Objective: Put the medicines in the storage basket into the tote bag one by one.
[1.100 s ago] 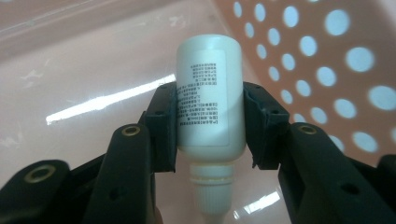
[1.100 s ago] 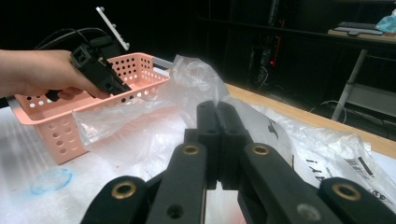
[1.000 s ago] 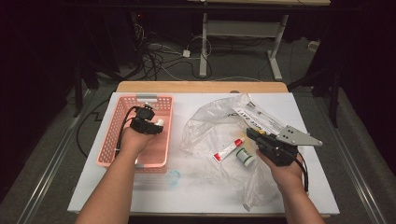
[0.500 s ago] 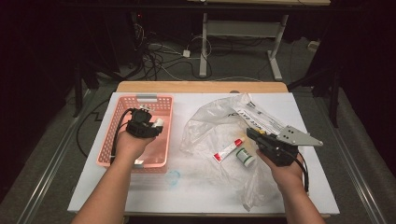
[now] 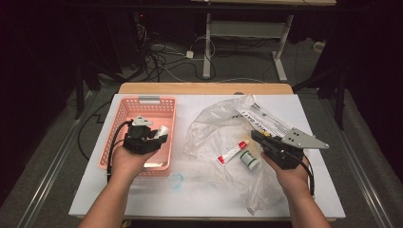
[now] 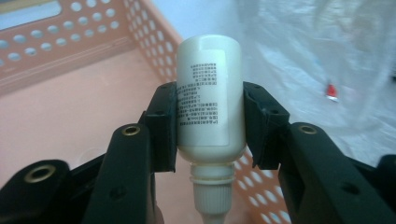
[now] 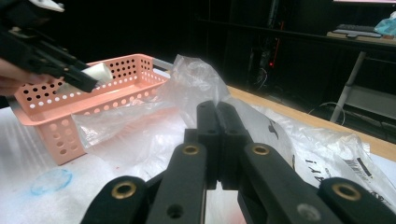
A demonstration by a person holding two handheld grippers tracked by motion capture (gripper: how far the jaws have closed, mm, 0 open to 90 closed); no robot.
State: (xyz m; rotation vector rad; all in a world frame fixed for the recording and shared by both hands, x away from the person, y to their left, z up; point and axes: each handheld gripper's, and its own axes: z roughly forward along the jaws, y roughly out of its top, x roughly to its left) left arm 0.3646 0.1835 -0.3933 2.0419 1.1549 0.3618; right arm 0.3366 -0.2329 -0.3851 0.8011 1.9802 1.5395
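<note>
High view: left gripper (image 5: 151,135) is over the pink basket (image 5: 124,110), clamped on a white bottle (image 5: 163,131). Compared with a second ago it sits further toward the person's side of the basket and looks a bit higher; the bottle has travelled with it, so the grip holds. Right gripper (image 5: 259,137) hasn't budged: it rests on the clear bag (image 5: 214,124), same pose in all three high frames. Red-capped tube (image 5: 231,153) and green-lidded jar (image 5: 249,159) lie on the bag just beside it, untouched.

Left gripper view: bottle (image 6: 208,100) is pinched across its body between both pads, cap end toward the camera, printed label facing us. Basket floor (image 6: 60,112) is behind and below it, well apart, so the bottle is in the air, not set down. Bag (image 6: 327,56) and the tube's red cap (image 6: 331,91) show past the basket wall.

Right gripper view: jaws fully together, nothing between them. Bag (image 7: 154,121) spreads ahead, basket (image 7: 70,114) beyond, and the left gripper (image 7: 81,84) hangs over it with the bottle (image 7: 95,73).

Read: bottle is carried above the basket, not released. My guess is a drop-off there comes next; tube and jar remain to sort.
</note>
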